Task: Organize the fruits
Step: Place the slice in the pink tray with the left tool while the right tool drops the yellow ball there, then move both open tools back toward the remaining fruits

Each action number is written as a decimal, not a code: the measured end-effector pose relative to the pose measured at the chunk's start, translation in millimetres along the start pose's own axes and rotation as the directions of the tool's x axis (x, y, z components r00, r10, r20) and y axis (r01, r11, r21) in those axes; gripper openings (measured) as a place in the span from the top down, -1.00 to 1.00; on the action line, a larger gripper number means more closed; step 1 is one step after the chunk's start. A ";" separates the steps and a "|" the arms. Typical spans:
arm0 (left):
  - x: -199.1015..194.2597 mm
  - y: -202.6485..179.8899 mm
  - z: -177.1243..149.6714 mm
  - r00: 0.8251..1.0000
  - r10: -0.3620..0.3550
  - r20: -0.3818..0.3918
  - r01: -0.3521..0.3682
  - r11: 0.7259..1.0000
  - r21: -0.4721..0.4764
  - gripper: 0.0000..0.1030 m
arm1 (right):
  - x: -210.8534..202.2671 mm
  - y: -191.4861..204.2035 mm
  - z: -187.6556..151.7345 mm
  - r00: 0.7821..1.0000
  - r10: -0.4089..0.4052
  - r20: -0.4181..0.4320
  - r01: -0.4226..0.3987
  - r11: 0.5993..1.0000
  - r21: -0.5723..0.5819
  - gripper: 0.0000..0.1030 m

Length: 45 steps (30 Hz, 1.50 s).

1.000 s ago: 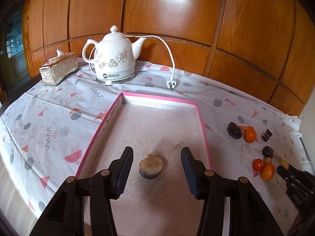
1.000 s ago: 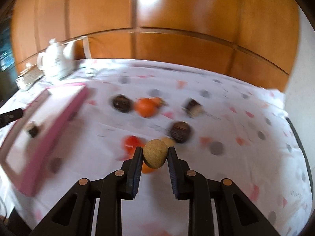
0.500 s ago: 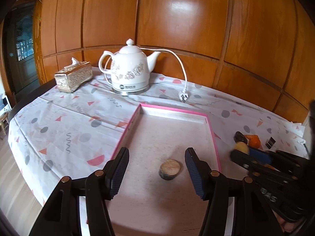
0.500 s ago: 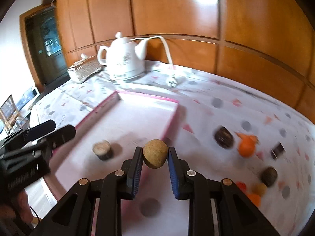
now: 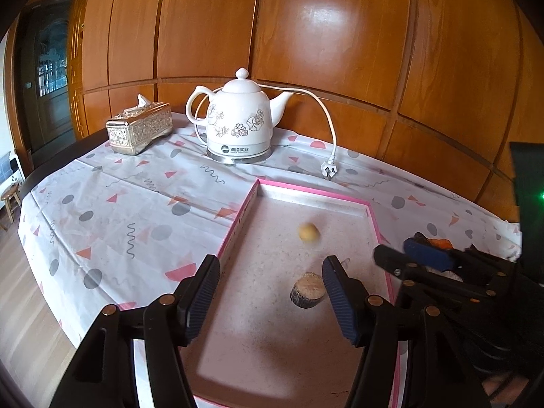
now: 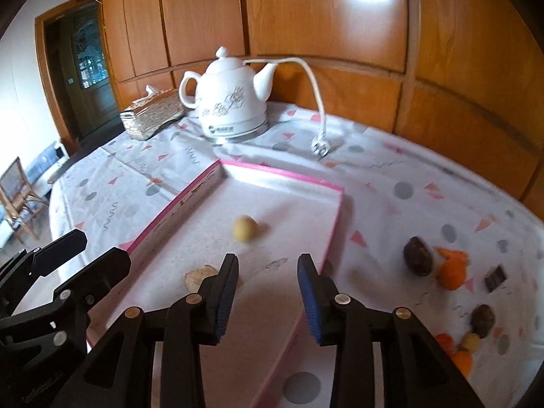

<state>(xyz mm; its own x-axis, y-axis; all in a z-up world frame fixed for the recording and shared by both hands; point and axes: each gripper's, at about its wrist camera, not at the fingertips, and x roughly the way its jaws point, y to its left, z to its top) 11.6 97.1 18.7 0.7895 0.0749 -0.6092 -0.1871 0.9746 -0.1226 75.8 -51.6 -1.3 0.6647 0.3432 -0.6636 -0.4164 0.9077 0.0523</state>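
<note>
Pink-rimmed tray [image 5: 307, 190] is holding a tan ball [image 5: 308, 232] and a brown slice [image 5: 307, 293]; both the left gripper [image 5: 270, 297] and right gripper [image 6: 268, 295] are hovering spread, gripping nothing.

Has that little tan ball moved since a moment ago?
Yes. The tan ball left the right gripper, whose jaws are now open, and lies in the pink-edged tray, toward the kettle.

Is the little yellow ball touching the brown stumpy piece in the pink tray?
Apart. The left wrist view shows bare tray floor between the yellow ball and the brown piece.
</note>
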 end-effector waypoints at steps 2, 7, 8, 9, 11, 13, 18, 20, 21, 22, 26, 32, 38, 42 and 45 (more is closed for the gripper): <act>0.0 -1.9 -0.8 1.000 -0.004 -0.002 0.004 1.000 0.002 -0.24 | -6.6 -0.5 -1.2 0.999 -0.035 0.014 0.035 0.999 0.001 0.30; 0.3 -9.2 -4.0 1.000 -0.012 -0.010 0.013 1.000 0.017 -0.28 | -19.6 -6.5 -7.6 0.995 -0.092 0.038 0.091 0.996 0.019 0.29; 0.2 -11.1 -4.6 1.000 -0.015 -0.013 0.016 1.000 0.021 -0.28 | -21.5 -7.0 -9.4 0.993 -0.107 0.041 0.106 0.994 0.020 0.29; 0.1 -13.4 -5.4 1.000 -0.018 -0.015 0.018 1.000 0.025 -0.28 | -23.4 -8.2 -11.4 0.992 -0.116 0.044 0.115 0.993 0.023 0.29; -0.1 -17.5 -6.8 1.000 -0.019 -0.018 0.019 0.999 0.033 -0.29 | -27.1 -10.8 -15.4 0.990 -0.132 0.048 0.130 0.991 0.031 0.29; 0.2 -22.2 -7.9 0.999 -0.023 -0.023 0.024 0.999 0.043 -0.30 | -31.9 -14.2 -19.9 0.986 -0.155 0.058 0.153 0.987 0.037 0.29; -1.1 -33.2 -8.9 0.999 -0.030 -0.023 0.032 0.997 0.069 -0.31 | -39.1 -27.3 -24.8 0.981 -0.180 0.070 0.176 0.982 0.067 0.29; -1.4 -37.1 -9.6 0.999 -0.032 -0.024 0.034 0.996 0.079 -0.32 | -42.4 -30.0 -26.5 0.978 -0.193 0.081 0.188 0.980 0.066 0.29; -1.1 -38.5 -9.9 0.999 -0.033 -0.026 0.035 0.996 0.083 -0.32 | -43.8 -31.7 -27.1 0.977 -0.196 0.084 0.191 0.979 0.068 0.29; -0.9 -41.0 -10.4 0.999 -0.034 -0.029 0.036 0.995 0.089 -0.32 | -44.7 -32.8 -27.5 0.976 -0.200 0.086 0.194 0.978 0.071 0.29; -0.6 -48.2 -11.5 0.999 -0.038 -0.033 0.041 0.993 0.108 -0.32 | -48.5 -39.3 -31.1 0.973 -0.211 0.094 0.203 0.976 0.082 0.29; -0.6 -58.2 -13.3 0.998 -0.048 -0.039 0.053 0.989 0.135 -0.33 | -51.4 -49.2 -35.7 0.971 -0.223 0.093 0.213 0.972 0.104 0.29; 2.5 -71.6 -15.5 0.995 -0.075 -0.062 0.084 0.983 0.163 -0.33 | -50.9 -63.9 -42.9 0.969 -0.236 0.075 0.225 0.965 0.135 0.29; 7.4 -85.3 -18.2 0.990 -0.111 -0.089 0.126 0.973 0.194 -0.33 | -51.1 -86.9 -52.7 0.963 -0.264 0.048 0.251 0.950 0.185 0.29; 13.1 -99.3 -20.0 0.982 -0.154 -0.114 0.176 0.960 0.219 -0.33 | -53.7 -111.1 -64.9 0.954 -0.300 0.018 0.288 0.929 0.232 0.29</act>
<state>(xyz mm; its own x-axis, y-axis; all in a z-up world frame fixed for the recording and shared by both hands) 28.8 -2.9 7.2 0.7373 -0.1004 -0.6681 0.0871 0.9948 -0.0533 46.1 -186.6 -19.9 0.7703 0.0590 -0.6350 -0.0514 0.9982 0.0304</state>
